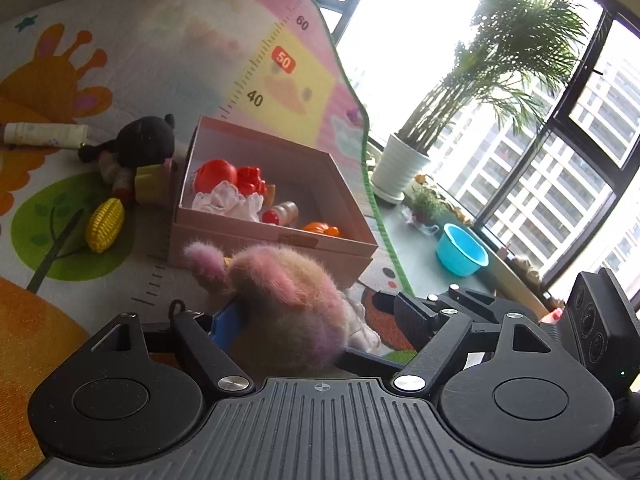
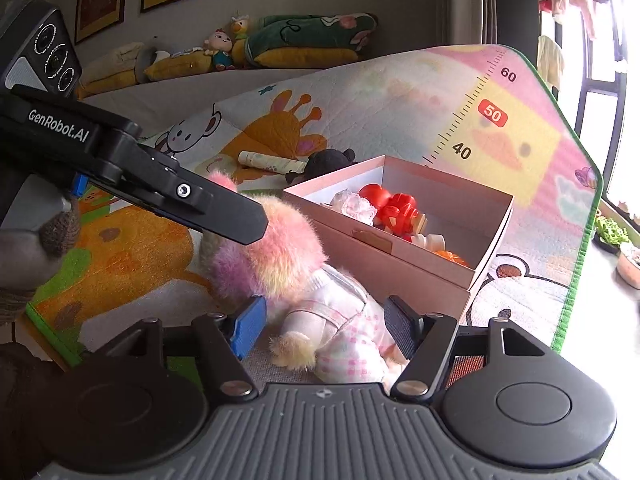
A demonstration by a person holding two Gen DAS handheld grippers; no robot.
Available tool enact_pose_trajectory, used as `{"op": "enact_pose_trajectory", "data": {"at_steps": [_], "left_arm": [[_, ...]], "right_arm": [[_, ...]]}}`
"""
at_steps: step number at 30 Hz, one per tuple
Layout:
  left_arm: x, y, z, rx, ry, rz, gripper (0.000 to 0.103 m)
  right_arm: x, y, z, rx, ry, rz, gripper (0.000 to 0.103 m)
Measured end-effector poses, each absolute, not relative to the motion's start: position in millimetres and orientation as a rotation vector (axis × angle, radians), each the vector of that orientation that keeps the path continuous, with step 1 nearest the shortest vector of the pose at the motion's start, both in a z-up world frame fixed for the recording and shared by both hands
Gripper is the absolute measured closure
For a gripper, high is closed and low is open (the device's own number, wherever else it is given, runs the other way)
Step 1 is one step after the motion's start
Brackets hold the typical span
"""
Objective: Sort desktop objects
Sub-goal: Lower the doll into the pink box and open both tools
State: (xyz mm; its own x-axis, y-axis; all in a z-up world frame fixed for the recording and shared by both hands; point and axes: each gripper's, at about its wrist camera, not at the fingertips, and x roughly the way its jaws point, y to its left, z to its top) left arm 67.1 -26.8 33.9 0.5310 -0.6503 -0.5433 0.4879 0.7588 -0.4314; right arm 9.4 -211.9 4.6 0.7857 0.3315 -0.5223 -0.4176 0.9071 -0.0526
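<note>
Colourful children's play mat (image 2: 400, 92) with cartoon giraffes, a tree, a duck and a printed ruler marked 40, 50 and 60, spread over a raised surface. Behind it, a ledge of cushions and small dolls under framed pictures on a grey wall. To the right, tall dark-framed windows, apartment blocks outside, a potted palm (image 1: 404, 168) in a white pot and a blue plastic basin (image 1: 460, 250) on the sill. Fluffy plush toy (image 2: 276, 248) with pink, yellow and purple fur and a pink-checked outfit, lying on the mat just in front of the box. Left gripper (image 1: 316, 320) with jaws spread wide on either side of the plush's furry head, blue pad at the left, black pad at the right; whether either pad touches the fur, impossible to tell. Right gripper (image 2: 320, 320) likewise wide open around the plush's clothed body, not clamped. Pale pink cardboard box (image 1: 276, 236), open-topped, holding a red toy tomato (image 1: 216, 174), a red block-like toy, white lacy fabric, a small bottle-shaped toy and an orange toy. On the mat left of the box, a black plush doll (image 1: 136, 148) lying on its side, a yellow toy corn cob (image 1: 105, 224) near it, and a pale tube (image 1: 46, 134) beyond.
</note>
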Motion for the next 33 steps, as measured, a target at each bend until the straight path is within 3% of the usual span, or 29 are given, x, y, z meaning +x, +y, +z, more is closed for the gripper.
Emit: {"op": "enact_pose_trajectory", "data": {"at_steps": [1,15,20,33], "left_arm": [[69,-26,32,-0.240,0.755,-0.680,0.018],[78,-32,6,-0.202,0.804,-0.648,0.011],[83,-36,1,-0.179,0.806,-0.622,0.014],[61,-32,29,-0.151,0.741,-0.664,0.018]], "right_arm": [[11,-212,1,-0.185,0.537,0.397,0.006],[44,-222,-39,-0.043,0.691,0.406,0.001],[40,-222,-34,-0.048,0.662,0.386,0.014],[14,-223,5,-0.075,0.556,0.369,0.014]]}}
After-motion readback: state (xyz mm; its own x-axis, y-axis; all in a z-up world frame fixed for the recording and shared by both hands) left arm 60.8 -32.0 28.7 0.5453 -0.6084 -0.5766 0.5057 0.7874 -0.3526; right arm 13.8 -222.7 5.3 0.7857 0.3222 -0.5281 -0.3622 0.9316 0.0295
